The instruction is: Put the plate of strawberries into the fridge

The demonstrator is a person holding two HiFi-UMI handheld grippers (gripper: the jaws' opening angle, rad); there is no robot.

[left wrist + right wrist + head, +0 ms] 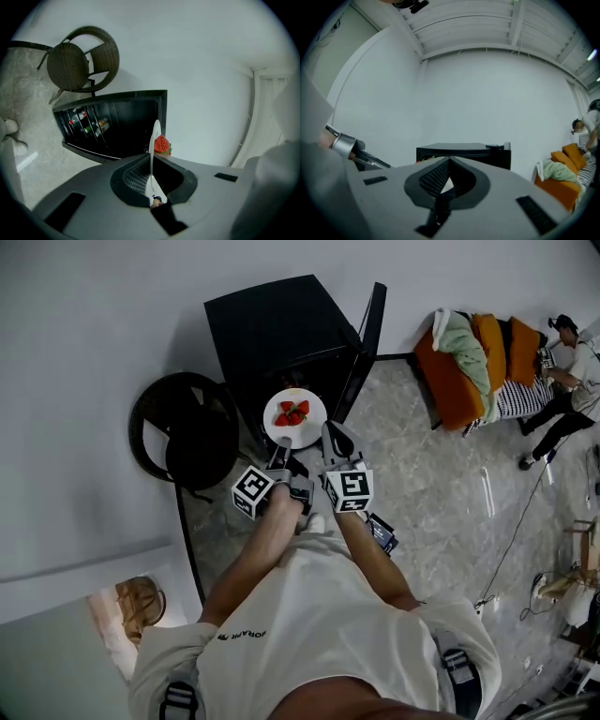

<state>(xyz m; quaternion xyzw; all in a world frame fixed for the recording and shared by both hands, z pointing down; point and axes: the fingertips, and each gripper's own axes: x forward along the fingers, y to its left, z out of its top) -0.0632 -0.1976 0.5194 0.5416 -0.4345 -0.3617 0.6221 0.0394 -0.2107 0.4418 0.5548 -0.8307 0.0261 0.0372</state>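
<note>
Black fridge (277, 329) behind white, strawberry-topped plate (309, 432)

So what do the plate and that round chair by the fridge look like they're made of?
The plate looks like glazed ceramic, maybe melamine: plain white, smooth, thin-edged. The chair looks like dark brown wicker or rattan, matte: its weave shows on seat and back.

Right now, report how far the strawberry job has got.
Done: the fridge door stands open, and the plate of strawberries is off any surface. In hand: the left gripper is clamped on the plate's rim and holds it just outside the opening. Left: set the plate inside the fridge, let go, and probably shut the door.
</note>
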